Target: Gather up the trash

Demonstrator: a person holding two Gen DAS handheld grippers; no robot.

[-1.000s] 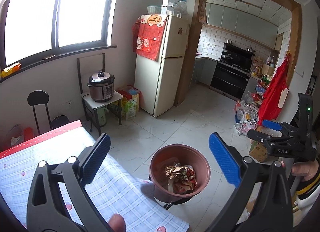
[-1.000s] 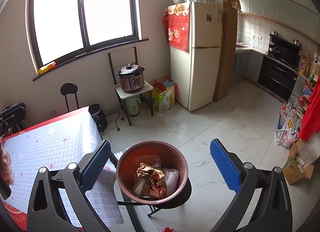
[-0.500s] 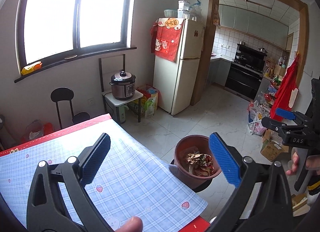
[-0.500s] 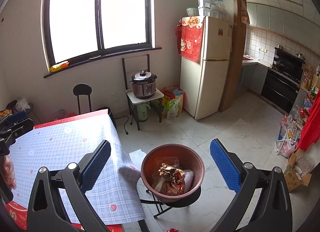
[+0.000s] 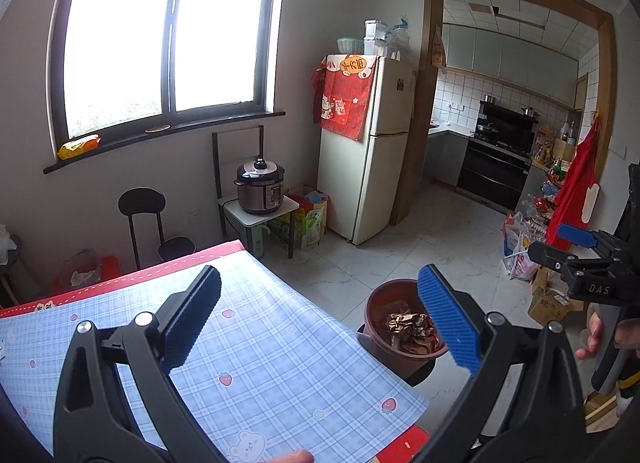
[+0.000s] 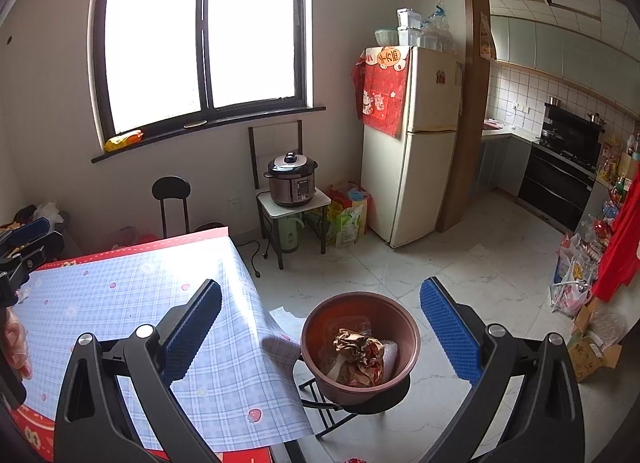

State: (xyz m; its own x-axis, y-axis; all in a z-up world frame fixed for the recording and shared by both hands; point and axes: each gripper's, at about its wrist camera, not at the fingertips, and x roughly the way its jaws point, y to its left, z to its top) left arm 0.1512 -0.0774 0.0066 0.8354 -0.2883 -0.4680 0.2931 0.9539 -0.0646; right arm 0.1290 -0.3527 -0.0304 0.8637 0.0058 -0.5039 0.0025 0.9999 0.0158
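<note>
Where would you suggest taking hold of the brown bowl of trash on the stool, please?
Grip the brown bowl by its rim, coming from above with the right hand-held gripper, one finger inside and one outside. The near edge is bare; the crumpled wrappers lie lower, and the walls look too wide to span.

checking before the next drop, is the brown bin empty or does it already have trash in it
Not empty: the brown bin holds crumpled wrappers heaped at its bottom, below the rim.

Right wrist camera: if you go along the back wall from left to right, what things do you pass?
Black stool → pressure cooker on its small white table → colourful bags on the floor → fridge → kitchen doorway.
</note>
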